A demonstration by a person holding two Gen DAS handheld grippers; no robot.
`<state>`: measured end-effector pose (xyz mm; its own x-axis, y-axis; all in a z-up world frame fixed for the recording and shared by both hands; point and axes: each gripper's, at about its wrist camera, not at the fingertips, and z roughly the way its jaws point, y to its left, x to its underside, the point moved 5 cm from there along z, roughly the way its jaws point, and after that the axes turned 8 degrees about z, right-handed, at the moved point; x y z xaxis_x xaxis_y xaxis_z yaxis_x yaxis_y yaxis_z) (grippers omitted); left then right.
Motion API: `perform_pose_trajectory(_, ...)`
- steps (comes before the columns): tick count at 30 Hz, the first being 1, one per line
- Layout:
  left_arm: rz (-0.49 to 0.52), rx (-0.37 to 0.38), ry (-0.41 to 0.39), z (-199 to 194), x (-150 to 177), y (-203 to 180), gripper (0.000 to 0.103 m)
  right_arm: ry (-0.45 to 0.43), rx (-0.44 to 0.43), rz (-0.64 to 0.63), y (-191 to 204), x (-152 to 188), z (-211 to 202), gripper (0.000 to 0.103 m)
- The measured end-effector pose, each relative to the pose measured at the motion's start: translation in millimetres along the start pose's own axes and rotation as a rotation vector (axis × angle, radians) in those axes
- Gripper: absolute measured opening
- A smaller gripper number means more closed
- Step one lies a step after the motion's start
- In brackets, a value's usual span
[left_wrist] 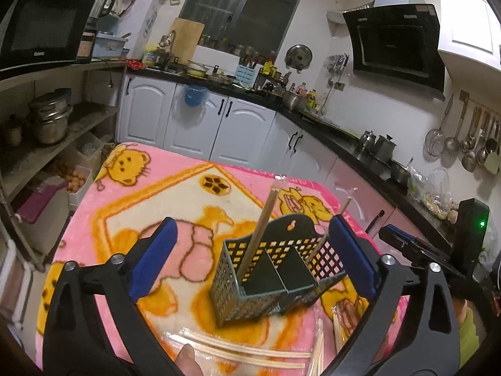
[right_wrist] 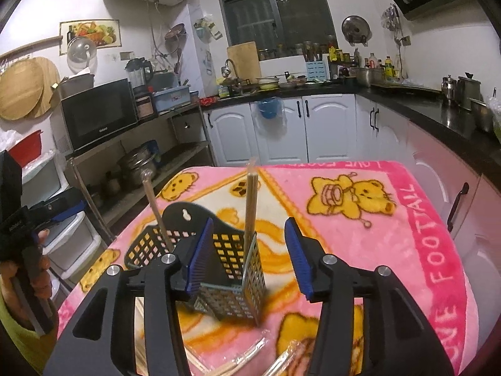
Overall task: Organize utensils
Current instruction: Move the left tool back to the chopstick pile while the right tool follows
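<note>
Left gripper [left_wrist: 250,260] gapes around the perforated chopstick caddy [left_wrist: 275,269]; right gripper [right_wrist: 250,260] open, empty. Wrapped chopsticks [left_wrist: 244,351] beside caddy: light, stiff, slippery; grasp mid-length.

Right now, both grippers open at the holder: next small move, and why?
Probably lower the right gripper to the wrapped wooden chopsticks lying on the pink bear-print blanket. The dark perforated plastic utensil holder holds only two upright pairs, and the right gripper's jaws grip nothing.

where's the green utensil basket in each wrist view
Left wrist: green utensil basket sits low centre, between the left gripper's open fingers.
Right wrist: basket low centre-left, partly behind the right gripper's left finger.
Shared landmark: pink bear blanket.
</note>
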<state>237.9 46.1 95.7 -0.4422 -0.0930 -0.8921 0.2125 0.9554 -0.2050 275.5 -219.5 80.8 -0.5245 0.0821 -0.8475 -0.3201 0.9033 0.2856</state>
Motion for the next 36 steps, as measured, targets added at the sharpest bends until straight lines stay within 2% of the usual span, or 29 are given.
perform_pose_trajectory(14, -0.042, -0.01, 0.045, -9, 39, 9, 0.091, 0.057, -0.027, -0.036, 10, 41, -15, 0.047)
perform_pose_trajectory(36, -0.143, -0.056, 0.172, -13, 106, 44, 0.091, 0.192, -0.037, -0.039, 11, 105, -7, 0.047)
